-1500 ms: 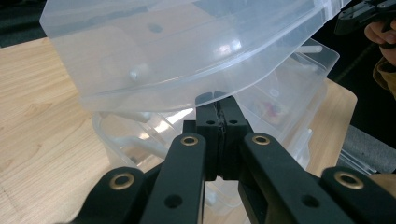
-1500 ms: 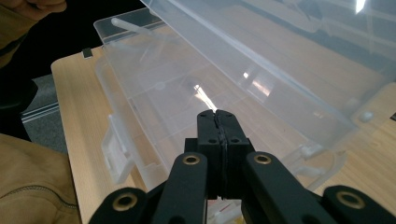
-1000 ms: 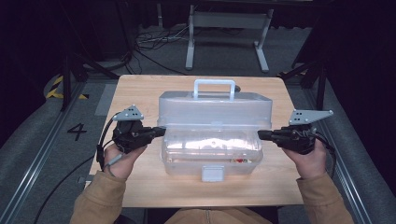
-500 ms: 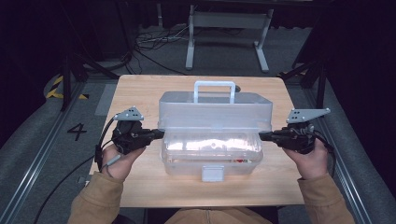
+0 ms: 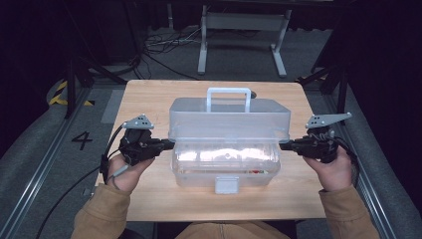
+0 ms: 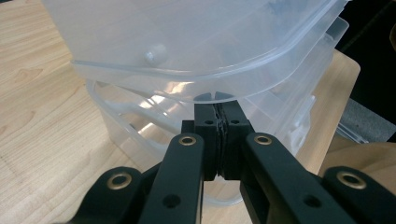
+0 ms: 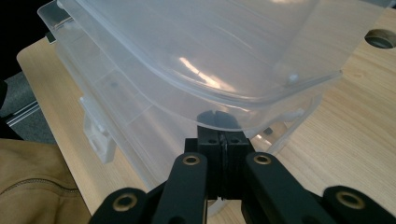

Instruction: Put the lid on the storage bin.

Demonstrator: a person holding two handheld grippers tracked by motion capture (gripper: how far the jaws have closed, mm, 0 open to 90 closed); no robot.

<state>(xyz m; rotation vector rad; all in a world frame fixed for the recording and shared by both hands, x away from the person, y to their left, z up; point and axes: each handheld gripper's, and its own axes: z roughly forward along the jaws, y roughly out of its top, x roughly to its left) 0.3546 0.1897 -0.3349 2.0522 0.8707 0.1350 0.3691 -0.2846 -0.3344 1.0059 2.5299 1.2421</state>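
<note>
Overhead light falls on the desk (image 5: 149,99), bright and even; surroundings beyond it go near-black. White glare streaks across the clear box (image 5: 226,154) front, w/ soft reflections on its lid (image 6: 187,42) in both gripper views. Short shadow under the box. High view slightly soft; close-ups sharp, black tongs (image 6: 219,135) a bit blurred at bottom.

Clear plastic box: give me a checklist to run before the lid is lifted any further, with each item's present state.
1. Left gripper at the lid's left edge: ok, jaws shut, tips under the rim.
2. Right gripper at the lid's right edge: ok, jaws shut, tips under the rim.
3. Lid free of the base: ok, a gap shows between them at both ends.
4. Front latch released: cannot tell.
5. Base resting flat on the table: ok.
6. Lid level side to side: ok in the high view.
</note>
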